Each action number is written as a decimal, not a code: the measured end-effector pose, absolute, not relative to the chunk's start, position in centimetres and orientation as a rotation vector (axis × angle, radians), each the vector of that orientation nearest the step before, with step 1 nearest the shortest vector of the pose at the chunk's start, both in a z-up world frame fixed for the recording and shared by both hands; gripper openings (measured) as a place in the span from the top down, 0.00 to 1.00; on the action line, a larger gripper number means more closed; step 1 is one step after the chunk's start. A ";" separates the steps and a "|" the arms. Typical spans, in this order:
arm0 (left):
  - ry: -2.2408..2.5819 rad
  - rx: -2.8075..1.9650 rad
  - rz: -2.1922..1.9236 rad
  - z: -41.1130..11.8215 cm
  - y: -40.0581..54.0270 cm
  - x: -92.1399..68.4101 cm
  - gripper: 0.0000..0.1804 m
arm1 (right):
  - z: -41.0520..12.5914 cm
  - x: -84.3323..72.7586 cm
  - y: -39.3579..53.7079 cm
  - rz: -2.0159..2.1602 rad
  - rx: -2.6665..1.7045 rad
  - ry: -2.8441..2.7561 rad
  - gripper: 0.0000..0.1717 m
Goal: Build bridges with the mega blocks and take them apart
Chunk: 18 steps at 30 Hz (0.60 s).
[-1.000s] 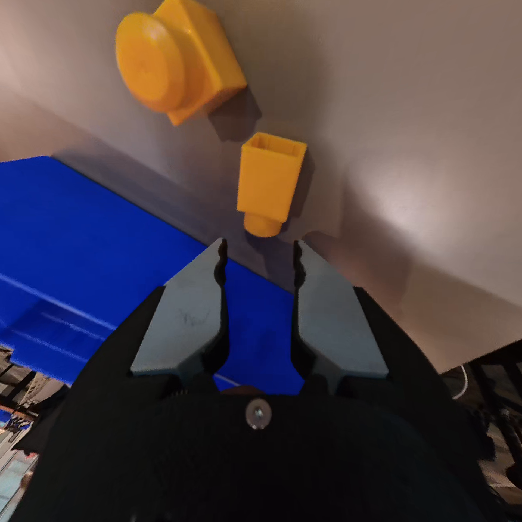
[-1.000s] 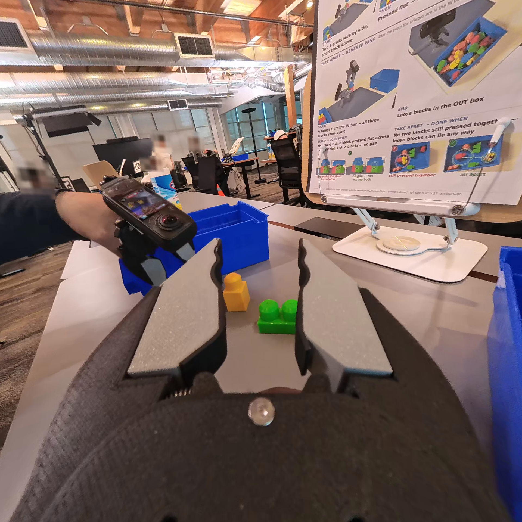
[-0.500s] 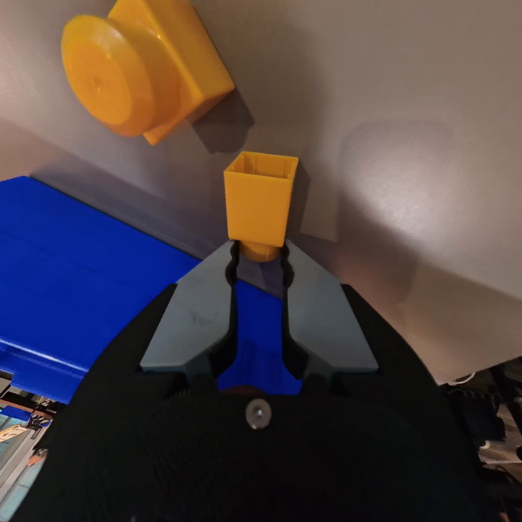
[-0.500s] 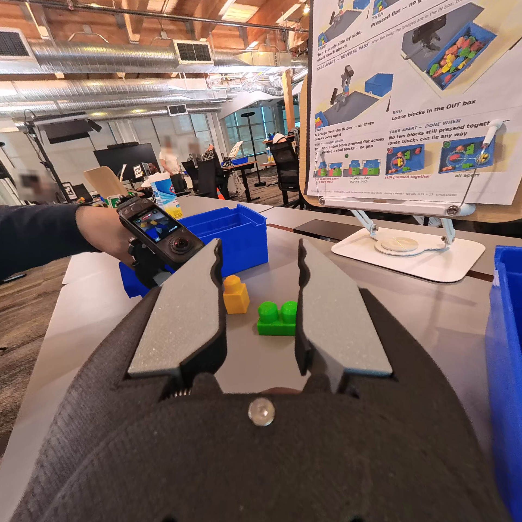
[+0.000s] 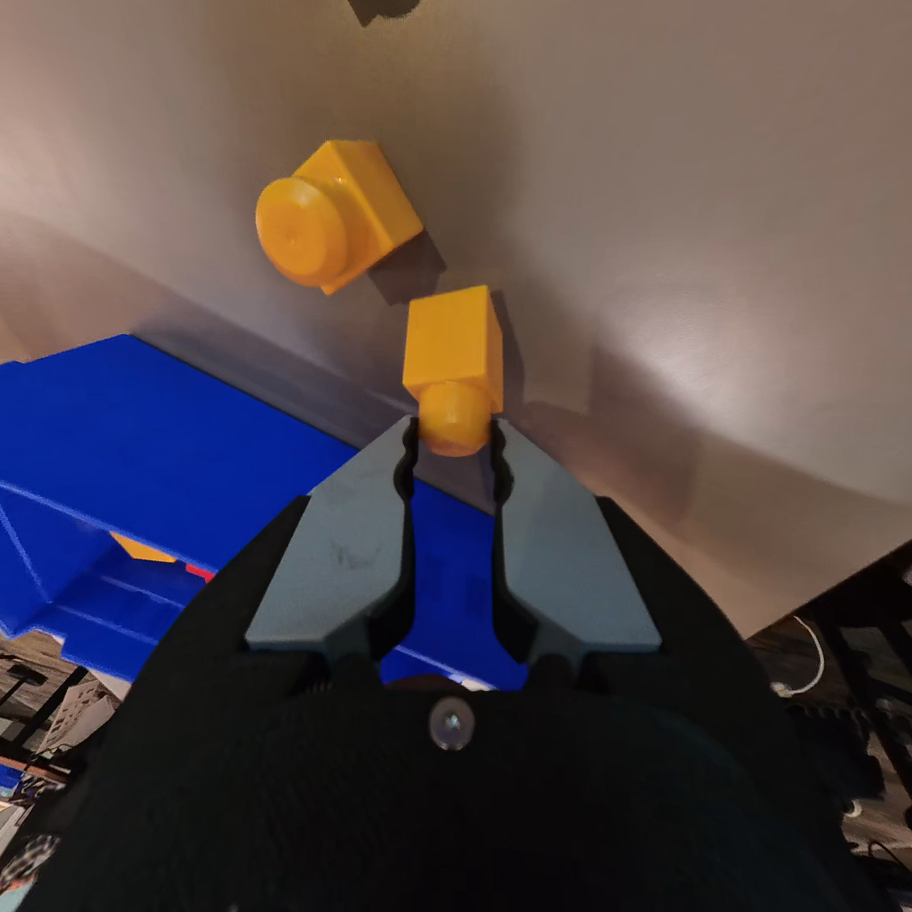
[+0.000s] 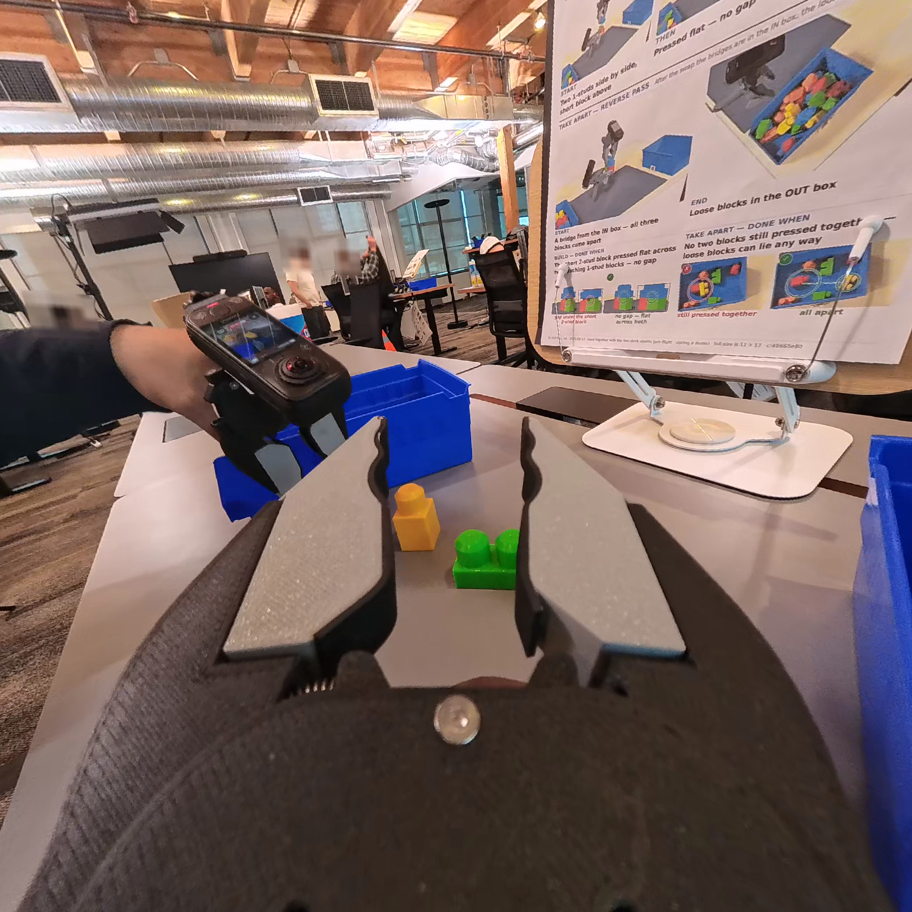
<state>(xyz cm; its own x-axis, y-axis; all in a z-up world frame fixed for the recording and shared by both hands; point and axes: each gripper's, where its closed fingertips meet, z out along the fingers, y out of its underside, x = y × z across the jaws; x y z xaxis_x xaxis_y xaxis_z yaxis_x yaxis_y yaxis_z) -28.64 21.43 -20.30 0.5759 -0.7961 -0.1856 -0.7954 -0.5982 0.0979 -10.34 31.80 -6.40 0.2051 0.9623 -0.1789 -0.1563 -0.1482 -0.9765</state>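
Grey tabletop (image 5: 691, 247) seen from above in the left wrist view, blue bin (image 5: 148, 444) at lower left with a glimpse of orange and red pieces inside. Left gripper (image 5: 453, 434) closed on the round stud of a small orange one-stud block (image 5: 451, 340), both grey fingertips (image 5: 390, 444) pressed against the stud's sides, the square body pointing away from the jaws. Second orange one-stud block (image 5: 340, 217) standing on the table just beyond, stud facing the camera, apart from the held one. Slight motion blur throughout.

Right wrist view: open office with exposed ducts and wooden ceiling, blurred people at far desks. Shown only here: green two-stud block (image 6: 481, 560) on the table, beside an upright orange block (image 6: 416, 518), not touching; printed instruction sheet (image 6: 715, 172) on a white stand; another blue bin (image 6: 888, 592) at right edge; a sleeved hand carrying the left gripper (image 6: 286, 459) before the blue bin (image 6: 419, 419), its fingertips hidden. Right gripper (image 6: 451, 454) wide open, nothing between its pads, hovering short of the two blocks
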 end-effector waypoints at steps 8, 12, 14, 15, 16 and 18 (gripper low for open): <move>-1.362 2.879 -0.281 -20.0 22.4 -27.7 0.85 | -6.4 -10.4 31.7 1.235 -1.324 -0.868 0.71; -1.334 2.955 -0.214 -20.2 22.3 -27.6 0.85 | -7.2 -10.9 31.7 1.243 -1.358 -0.889 0.70; -1.325 2.984 -0.176 -20.2 22.3 -27.6 0.85 | -7.7 -11.2 31.6 1.247 -1.375 -0.907 0.70; -1.332 2.994 -0.154 -20.2 22.3 -27.4 0.85 | -8.0 -11.4 31.5 1.248 -1.381 -0.920 0.70; -1.338 2.999 -0.133 -20.2 22.2 -27.2 0.85 | -8.3 -11.7 31.4 1.246 -1.390 -0.935 0.70; -1.354 2.994 -0.108 -20.3 21.9 -26.8 0.85 | -8.9 -12.1 31.2 1.238 -1.403 -0.971 0.69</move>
